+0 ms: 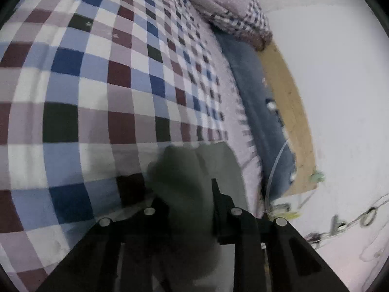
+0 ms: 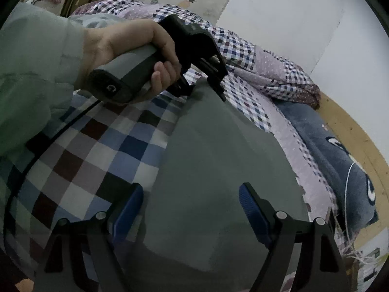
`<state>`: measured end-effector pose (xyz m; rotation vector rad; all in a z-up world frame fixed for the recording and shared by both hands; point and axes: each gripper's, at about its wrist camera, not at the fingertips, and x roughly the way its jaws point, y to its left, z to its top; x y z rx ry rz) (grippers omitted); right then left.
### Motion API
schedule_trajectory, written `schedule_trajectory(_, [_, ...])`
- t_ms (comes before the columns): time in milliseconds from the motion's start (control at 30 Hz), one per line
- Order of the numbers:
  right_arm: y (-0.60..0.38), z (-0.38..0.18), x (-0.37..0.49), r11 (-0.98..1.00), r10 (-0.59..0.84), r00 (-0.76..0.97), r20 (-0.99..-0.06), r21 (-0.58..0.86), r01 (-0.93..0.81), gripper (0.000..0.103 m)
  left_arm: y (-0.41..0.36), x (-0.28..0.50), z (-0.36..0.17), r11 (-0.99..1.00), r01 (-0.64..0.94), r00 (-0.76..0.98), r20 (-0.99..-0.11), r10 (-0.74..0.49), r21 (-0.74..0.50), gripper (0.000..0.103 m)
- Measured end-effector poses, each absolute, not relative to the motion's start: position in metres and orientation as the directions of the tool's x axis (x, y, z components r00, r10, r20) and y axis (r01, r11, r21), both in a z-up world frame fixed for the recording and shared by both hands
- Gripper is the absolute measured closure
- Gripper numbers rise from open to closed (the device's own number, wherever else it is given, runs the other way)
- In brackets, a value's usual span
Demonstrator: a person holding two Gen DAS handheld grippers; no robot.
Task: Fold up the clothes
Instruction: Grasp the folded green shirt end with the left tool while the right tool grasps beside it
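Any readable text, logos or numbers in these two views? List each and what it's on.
No full words are readable.
"G"-like round logo: on the butt of the left claw's handle, right wrist view.
White shapes on the dark blue blanket: a print or letters, too distorted to read.
Small green sign, lower right: too small.

Left hand-held gripper (image 1: pixel 192 206) clamped, right (image 2: pixel 190 209) agape

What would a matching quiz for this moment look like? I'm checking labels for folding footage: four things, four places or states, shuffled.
1 left tongs
2 right tongs
3 grey garment
4 navy blanket

A open, above the garment
B along the bed's side, by the wooden frame
C spread on the checked sheet
D closed on the garment's edge

Pairs: 1-D, 2-A, 3-C, 4-B
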<state>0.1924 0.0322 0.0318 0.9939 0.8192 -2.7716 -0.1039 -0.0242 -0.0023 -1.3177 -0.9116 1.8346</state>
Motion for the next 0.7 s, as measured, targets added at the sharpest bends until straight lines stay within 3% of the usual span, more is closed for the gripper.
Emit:
schedule_trajectory(233, [0.017,0.033,0.185,-0.819,0.147,-0.81,-0.568,-0.529,0.222,0.019,-0.014,-0.088,0.044,-0.48,-0.212,-0.268,-0.422,0.866,-0.851,0.082])
schedule_trajectory(467, [-0.012,0.027,0.157,-0.746,0.255,-0.854,-0.453,-0.654,0.125,0.019,-0.021,-0.079,0.076,-0.453,-0.274,-0.249,-0.392,0.885,-0.848,0.082])
schedule_trajectory(700, [-0.001,0.023,0.166,-0.739,0.31,-0.831,-0.462,-0.667,0.095,0.02,-0.046,-0.086,0.072,-0.444,-0.214,-0.292,-0.376,0.879,-0.87,0.083])
